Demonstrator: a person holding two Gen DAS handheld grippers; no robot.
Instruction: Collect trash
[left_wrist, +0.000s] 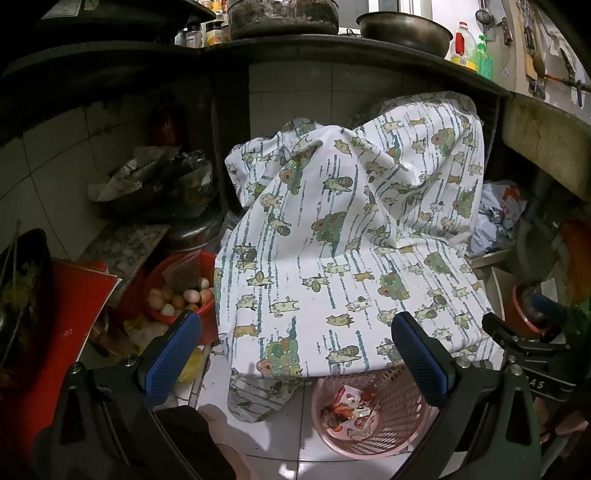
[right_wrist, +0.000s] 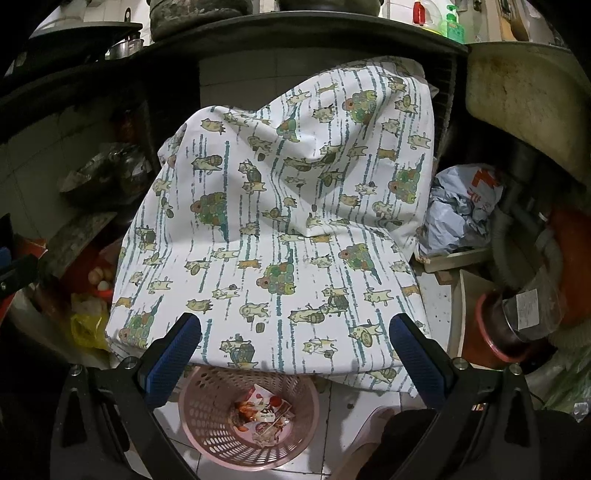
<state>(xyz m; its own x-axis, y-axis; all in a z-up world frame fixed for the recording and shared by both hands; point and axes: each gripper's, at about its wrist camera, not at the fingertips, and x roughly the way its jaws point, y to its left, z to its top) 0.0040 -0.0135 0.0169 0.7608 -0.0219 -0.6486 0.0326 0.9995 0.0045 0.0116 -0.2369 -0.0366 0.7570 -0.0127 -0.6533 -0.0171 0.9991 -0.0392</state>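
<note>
Looking down under a dark kitchen counter, both cameras showed a pink plastic mesh wastebasket (right_wrist: 248, 413) on the white tiled floor, holding crumpled red-and-white snack wrappers (right_wrist: 263, 413). The basket sat low and near, directly below and between the fingers of the right gripper (right_wrist: 295, 354), whose blue-padded jaws stood wide apart and held nothing. From the left gripper (left_wrist: 295, 354), also spread wide and empty, the same basket (left_wrist: 364, 413) lay lower and off to the right, so the right gripper seemed the nearer one. The basket stood upright, its round mouth facing up.

A white cloth printed with cartoon cats (right_wrist: 280, 221) draped over some bulky shape just behind the basket, its hem overhanging the far rim; what lay beneath could not be told. A crumpled grey plastic bag (right_wrist: 461, 210) sat to the right under the sink, and a red bowl of eggs (left_wrist: 181, 295) to the left. The basket's base was partly cut off by the gripper bodies.
</note>
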